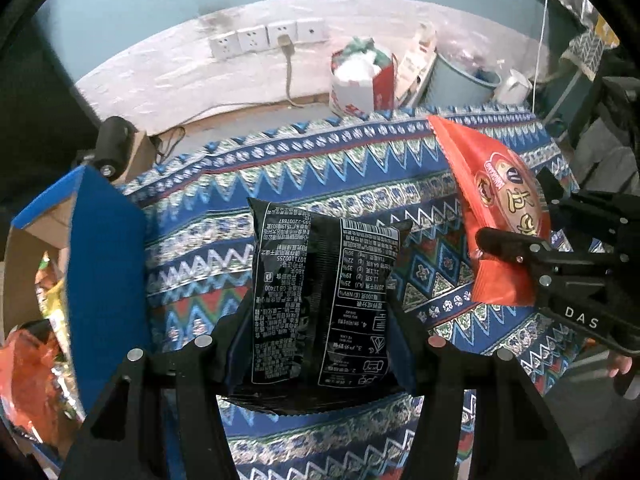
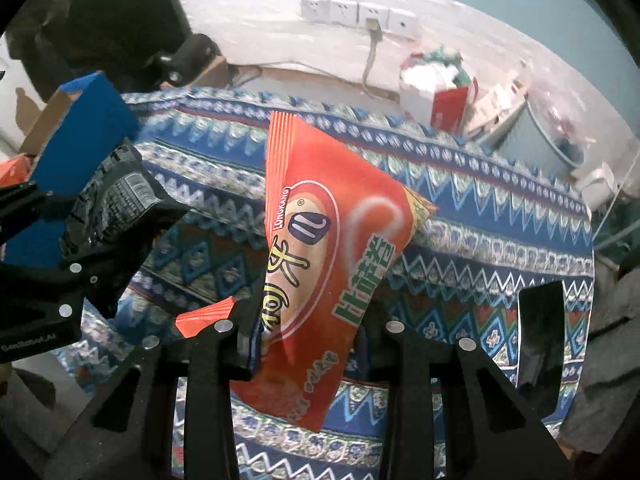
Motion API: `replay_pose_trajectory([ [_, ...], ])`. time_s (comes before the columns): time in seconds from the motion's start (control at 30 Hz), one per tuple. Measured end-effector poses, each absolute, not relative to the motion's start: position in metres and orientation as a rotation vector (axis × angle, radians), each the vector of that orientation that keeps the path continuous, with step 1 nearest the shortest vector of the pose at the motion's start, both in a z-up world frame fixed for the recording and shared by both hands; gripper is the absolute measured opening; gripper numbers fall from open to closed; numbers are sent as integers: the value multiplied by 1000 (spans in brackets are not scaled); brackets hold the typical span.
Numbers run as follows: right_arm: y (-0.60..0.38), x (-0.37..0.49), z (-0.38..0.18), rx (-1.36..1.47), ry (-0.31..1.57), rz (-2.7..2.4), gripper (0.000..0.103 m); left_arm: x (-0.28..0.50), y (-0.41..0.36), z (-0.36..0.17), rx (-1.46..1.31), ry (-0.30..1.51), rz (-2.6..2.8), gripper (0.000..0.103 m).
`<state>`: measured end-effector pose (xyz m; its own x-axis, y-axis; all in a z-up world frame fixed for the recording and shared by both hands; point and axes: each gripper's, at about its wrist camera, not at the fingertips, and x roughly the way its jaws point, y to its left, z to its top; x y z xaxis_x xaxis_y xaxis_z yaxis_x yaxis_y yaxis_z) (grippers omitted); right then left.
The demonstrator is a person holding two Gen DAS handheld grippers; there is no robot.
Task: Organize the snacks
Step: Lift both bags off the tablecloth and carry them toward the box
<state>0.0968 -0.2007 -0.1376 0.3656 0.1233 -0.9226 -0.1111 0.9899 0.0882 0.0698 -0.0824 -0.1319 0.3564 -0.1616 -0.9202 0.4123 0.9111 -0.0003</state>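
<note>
Two packets are off the patterned counter [image 1: 280,168], one in each gripper. Farthest left stands the blue-sided cardboard box [image 1: 104,248], its top open and bright wrappers showing inside; it sits at the counter's left edge, just beside the left gripper [image 1: 320,320].

That left gripper pinches the black snack packet [image 1: 324,280] near its lower end, the pads pressing on both long edges. The packet's long axis runs straight up along the fingers, its printed back facing the camera. From here the box lies to the left and close, so this is the nearer of the two hands to it.

Further right, the right gripper [image 2: 308,320] is pressed tight on the orange snack packet [image 2: 332,232], squeezing its lower part into a narrow waist. This packet's long axis also runs up away from the fingers, leaning slightly left at the top. In the right wrist view the box [image 2: 80,128] sits far off to the upper left, beyond the left gripper and the black packet [image 2: 116,200].

By my reading, the black packet would go in first, since the left hand otherwise stands in the orange one's way.
</note>
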Motion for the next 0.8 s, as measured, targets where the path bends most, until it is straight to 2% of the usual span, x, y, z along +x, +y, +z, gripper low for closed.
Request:
replay_pose_trajectory([
  [0.47,-159,95,-90,0,1102,256,33,56,-35,-79,201,1043,-328,60],
  [0.8,-123,109,-71,3,1070,321,33,53,10,-63,161,1001,-255,60],
])
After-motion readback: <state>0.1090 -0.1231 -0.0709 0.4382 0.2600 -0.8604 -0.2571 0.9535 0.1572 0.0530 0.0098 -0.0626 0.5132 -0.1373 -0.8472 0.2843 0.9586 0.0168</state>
